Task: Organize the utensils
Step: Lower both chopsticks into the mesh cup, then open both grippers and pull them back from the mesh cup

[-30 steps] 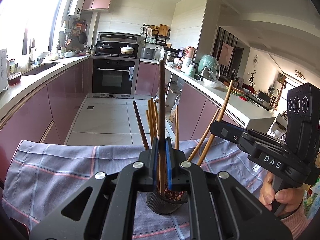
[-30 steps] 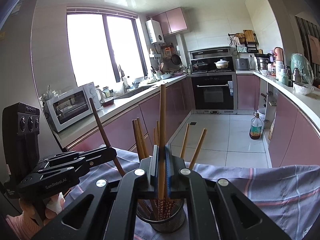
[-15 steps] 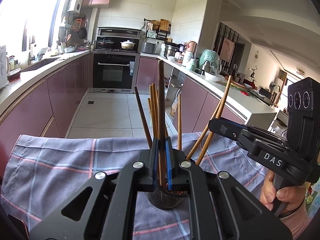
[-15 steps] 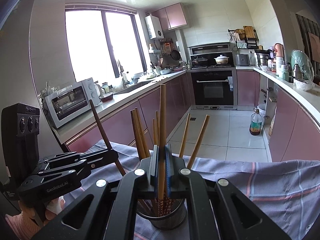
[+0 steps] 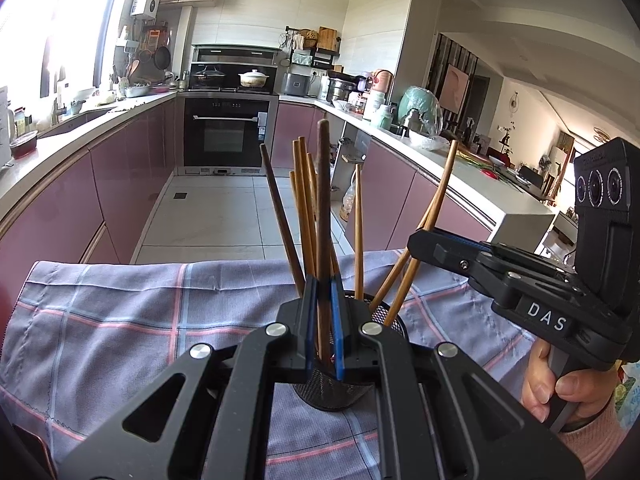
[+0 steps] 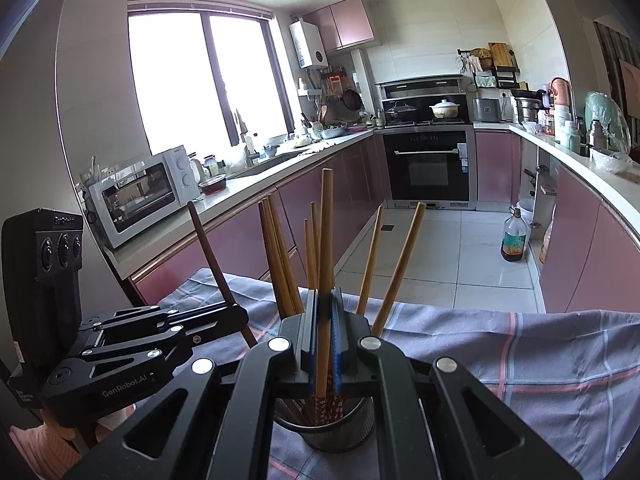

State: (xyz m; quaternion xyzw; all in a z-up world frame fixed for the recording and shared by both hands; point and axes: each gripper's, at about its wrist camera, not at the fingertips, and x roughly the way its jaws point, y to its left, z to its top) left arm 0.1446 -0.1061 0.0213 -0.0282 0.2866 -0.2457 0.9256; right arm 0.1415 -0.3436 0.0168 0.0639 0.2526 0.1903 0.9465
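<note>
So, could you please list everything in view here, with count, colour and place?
Holder: one, black mesh, on the cloth.
Chopsticks: several, tan and dark brown, upright in the holder.
Cloth: one, grey-blue plaid, on the near surface.
Oven: one, black, far wall.
Microwave: one, white, window-side counter.
Bottle: one, on the floor.
Left gripper: shut on a dark chopstick.
Right gripper: shut on a tan chopstick.

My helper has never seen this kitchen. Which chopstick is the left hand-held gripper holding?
On the checked cloth stands a black mesh holder full of chopsticks. The left hand-held gripper clamps the dark brown chopstick standing upright at the centre, darker and taller than the tan ones around it.
</note>
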